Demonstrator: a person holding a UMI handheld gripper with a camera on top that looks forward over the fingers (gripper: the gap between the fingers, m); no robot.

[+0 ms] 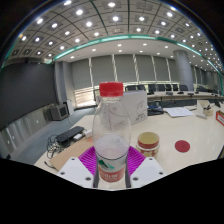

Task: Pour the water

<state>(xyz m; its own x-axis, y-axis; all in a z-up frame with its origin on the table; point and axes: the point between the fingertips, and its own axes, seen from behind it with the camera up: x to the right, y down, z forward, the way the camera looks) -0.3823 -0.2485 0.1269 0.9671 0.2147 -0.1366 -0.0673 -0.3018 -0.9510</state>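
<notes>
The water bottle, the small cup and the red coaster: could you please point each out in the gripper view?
water bottle [111,135]: gripper view, on its clear body below the red cap.
small cup [148,144]: gripper view, on its side wall.
red coaster [182,146]: gripper view, on its flat top.

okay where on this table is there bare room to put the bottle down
The bottle stands between the gripper fingers. Bare table lies beyond the red disc, away from the small cup. It is crowded close around the cup and on the bottle's other side by a dark object.
</notes>
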